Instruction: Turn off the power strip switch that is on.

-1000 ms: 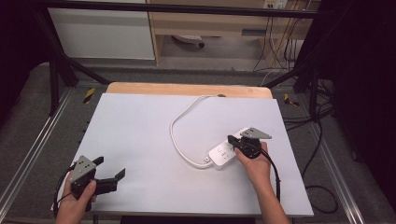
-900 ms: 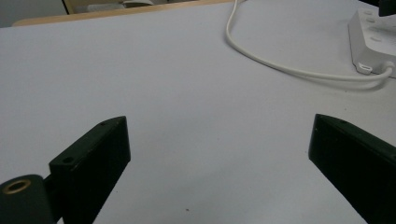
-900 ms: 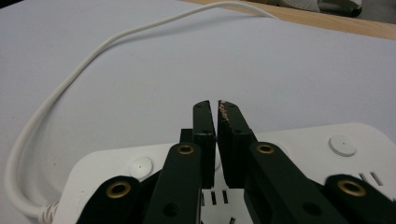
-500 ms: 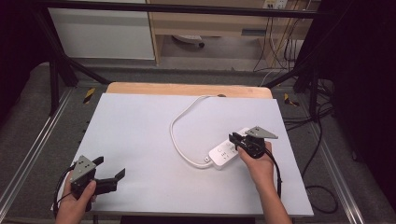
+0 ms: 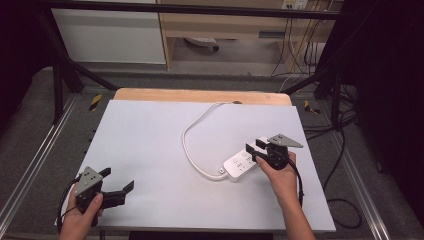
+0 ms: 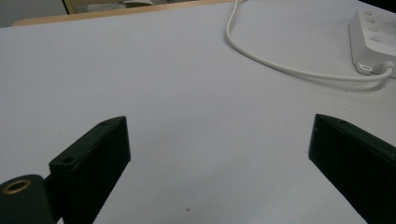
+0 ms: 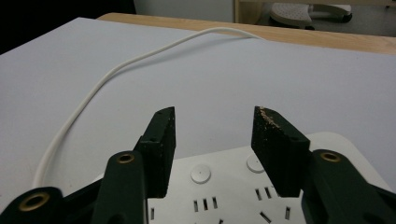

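A white power strip point(image 5: 240, 163) lies slantwise on the white table top point(image 5: 150, 150), right of centre. Its white cord point(image 5: 186, 142) loops left and runs off to the far edge. My right gripper point(image 5: 254, 148) hovers just over the strip's near-right part, open, with nothing between the jaws. In the right gripper view the gripper point(image 7: 212, 128) frames the strip's point(image 7: 224, 196) round buttons and sockets, with the cord point(image 7: 93, 93) curving beyond. My left gripper point(image 5: 118, 179) rests at the front left, wide open and empty point(image 6: 219, 135), facing the distant strip point(image 6: 373, 37) and cord point(image 6: 261, 60).
A wooden strip point(image 5: 200, 95) borders the table's far edge. Black frame legs point(image 5: 60, 80) stand at the far corners. Metal rails point(image 5: 30, 165) run along both sides. Cables point(image 5: 340, 150) hang off to the right.
My right gripper has shifted slightly right and farther along the power strip. The left gripper has stayed in place.
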A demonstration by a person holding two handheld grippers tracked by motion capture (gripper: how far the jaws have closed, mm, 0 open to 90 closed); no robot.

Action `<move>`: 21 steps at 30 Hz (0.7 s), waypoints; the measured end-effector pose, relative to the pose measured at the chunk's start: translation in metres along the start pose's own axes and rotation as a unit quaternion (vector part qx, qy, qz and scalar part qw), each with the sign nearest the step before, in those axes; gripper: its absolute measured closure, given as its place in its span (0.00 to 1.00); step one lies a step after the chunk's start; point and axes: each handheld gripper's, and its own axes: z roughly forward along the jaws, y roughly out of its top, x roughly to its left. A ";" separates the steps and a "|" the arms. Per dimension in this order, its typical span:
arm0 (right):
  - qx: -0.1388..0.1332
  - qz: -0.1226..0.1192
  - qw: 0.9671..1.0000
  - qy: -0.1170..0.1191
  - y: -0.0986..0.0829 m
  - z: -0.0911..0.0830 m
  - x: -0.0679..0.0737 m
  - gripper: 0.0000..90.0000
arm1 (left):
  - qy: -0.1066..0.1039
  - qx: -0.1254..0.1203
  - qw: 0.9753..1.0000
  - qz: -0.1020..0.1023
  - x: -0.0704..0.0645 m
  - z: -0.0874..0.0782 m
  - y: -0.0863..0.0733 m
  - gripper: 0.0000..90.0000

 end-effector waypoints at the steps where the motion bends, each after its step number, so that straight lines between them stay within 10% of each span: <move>1: 0.001 -0.001 1.000 -0.001 0.000 -0.001 0.000 0.52 | 0.000 0.000 1.000 0.000 0.000 0.000 0.000 0.06; 21: 0.000 0.001 1.000 -0.009 0.010 -0.016 -0.003 0.25 | 0.002 -0.001 1.000 0.000 0.000 0.000 0.000 0.06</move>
